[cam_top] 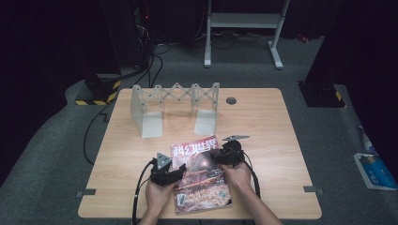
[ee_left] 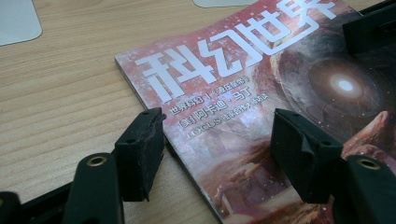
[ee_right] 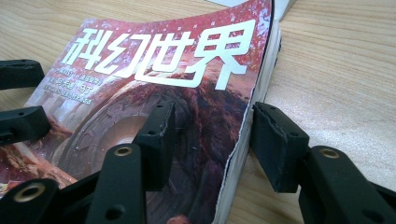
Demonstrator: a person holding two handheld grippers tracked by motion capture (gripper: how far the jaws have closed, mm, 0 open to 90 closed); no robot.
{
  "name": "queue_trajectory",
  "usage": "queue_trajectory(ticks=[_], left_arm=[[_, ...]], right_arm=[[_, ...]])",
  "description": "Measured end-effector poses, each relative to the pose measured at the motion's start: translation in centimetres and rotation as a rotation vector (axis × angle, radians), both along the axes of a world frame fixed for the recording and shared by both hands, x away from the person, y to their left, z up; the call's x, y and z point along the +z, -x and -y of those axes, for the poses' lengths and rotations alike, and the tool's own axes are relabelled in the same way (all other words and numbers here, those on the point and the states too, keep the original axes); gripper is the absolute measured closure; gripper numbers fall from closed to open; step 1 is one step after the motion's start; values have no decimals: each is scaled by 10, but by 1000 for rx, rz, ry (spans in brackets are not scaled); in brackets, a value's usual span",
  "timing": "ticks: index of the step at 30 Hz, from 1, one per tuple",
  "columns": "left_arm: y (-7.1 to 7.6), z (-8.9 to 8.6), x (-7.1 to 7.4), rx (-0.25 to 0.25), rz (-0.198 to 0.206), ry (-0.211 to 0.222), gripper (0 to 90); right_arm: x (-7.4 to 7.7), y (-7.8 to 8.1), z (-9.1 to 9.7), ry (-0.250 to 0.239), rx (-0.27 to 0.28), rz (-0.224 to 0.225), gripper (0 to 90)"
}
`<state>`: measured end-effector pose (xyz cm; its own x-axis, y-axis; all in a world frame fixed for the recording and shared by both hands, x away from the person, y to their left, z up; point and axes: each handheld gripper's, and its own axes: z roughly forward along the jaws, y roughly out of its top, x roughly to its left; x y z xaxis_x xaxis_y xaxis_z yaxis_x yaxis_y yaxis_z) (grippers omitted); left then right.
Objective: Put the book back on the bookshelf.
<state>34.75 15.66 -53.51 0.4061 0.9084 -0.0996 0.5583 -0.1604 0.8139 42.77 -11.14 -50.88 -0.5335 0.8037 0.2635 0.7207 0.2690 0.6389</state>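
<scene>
A magazine (cam_top: 199, 176) with a red cover and big white characters lies flat on the wooden desk (cam_top: 277, 136), near the front edge, between the two hands. The left gripper (cam_top: 177, 172) is at the magazine's left edge; its jaws stand wide apart, one over the desk and one over the cover, not pressing. The right gripper (cam_top: 213, 154) is at the right edge, also rather wide, with one jaw over the cover and one beside the page edges; I cannot tell if they touch. A grey folding rack (cam_top: 174, 105) stands farther back on the desk, well apart.
</scene>
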Motion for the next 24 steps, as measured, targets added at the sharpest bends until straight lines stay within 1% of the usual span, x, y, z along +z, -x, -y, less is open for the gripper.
queue_trajectory(ticks=[7,13,17,24], left_arm=[[0,1,0,4,4,-4,351],[0,1,0,6,6,-8,351],[0,1,0,8,7,-9,351],[0,2,0,11,6,-9,351]], right_arm=[[3,2,3,-17,12,11,545],[6,5,6,-26,30,5,555],[8,8,9,-65,41,-15,565],[12,8,6,-63,48,-5,562]])
